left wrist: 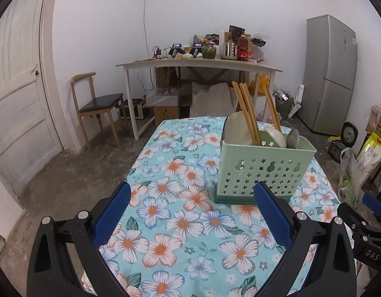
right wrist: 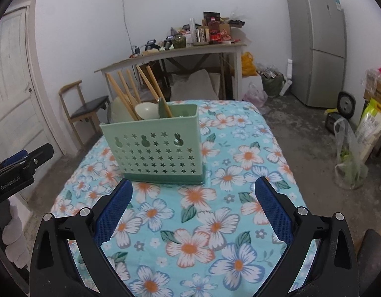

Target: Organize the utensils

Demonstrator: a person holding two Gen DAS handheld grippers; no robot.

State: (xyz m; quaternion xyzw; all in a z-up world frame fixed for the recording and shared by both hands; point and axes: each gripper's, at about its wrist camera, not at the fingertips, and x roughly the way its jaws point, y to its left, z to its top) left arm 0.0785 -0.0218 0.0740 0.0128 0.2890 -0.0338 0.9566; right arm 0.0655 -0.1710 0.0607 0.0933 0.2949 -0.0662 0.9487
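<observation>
The caddy (right wrist: 153, 148) wall hides your utensils' lower ends; clutter on the far bench (left wrist: 215, 61) is too small to identify.

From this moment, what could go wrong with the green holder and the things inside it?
1. The chopsticks lean far out above the green holder; a gripper passing near could knock them and perhaps tip it.
2. Both the left gripper and the right gripper are open and empty close together, so they might collide.

Matt plastic caddy (right wrist: 153, 148), wooden chopsticks (right wrist: 121, 96)
</observation>
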